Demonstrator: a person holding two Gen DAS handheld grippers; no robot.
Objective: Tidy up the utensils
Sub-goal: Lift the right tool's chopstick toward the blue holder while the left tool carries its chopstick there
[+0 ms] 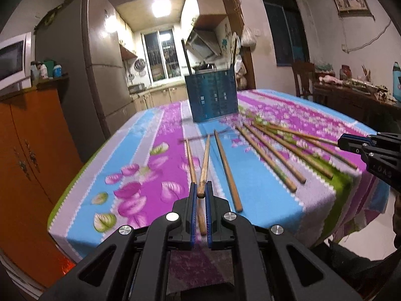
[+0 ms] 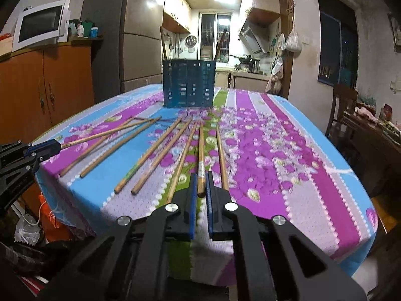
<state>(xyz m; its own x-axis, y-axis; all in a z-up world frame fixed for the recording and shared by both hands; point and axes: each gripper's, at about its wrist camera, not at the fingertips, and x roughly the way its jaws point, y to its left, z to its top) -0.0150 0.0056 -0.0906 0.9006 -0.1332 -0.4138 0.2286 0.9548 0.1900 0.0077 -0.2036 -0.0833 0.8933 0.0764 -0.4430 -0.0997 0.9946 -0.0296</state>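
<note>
Table [image 2: 313, 175], one, under a floral striped cloth of blue, purple and green.

Utensil holder [image 2: 189, 82], one, dark blue and perforated, upright at the far middle of the table; two sticks [image 2: 163, 42] stood in it, one leaning at each end.

Grippers, two. Left gripper [image 1: 200, 190] clamped on the butt end of one chopstick [image 1: 204, 160], long axis running away from the claw towards the holder, tip leaning slightly right. Right gripper [image 2: 201, 183] clamped likewise on one chopstick [image 2: 201, 150], pointing almost straight at the holder.

Loose chopsticks, six counted in the right wrist view: two [image 2: 100, 148] at the left, four [image 2: 160, 155] fanned around the right gripper, butts towards the near edge, tips converging towards the holder, all lying flat on the cloth
</note>
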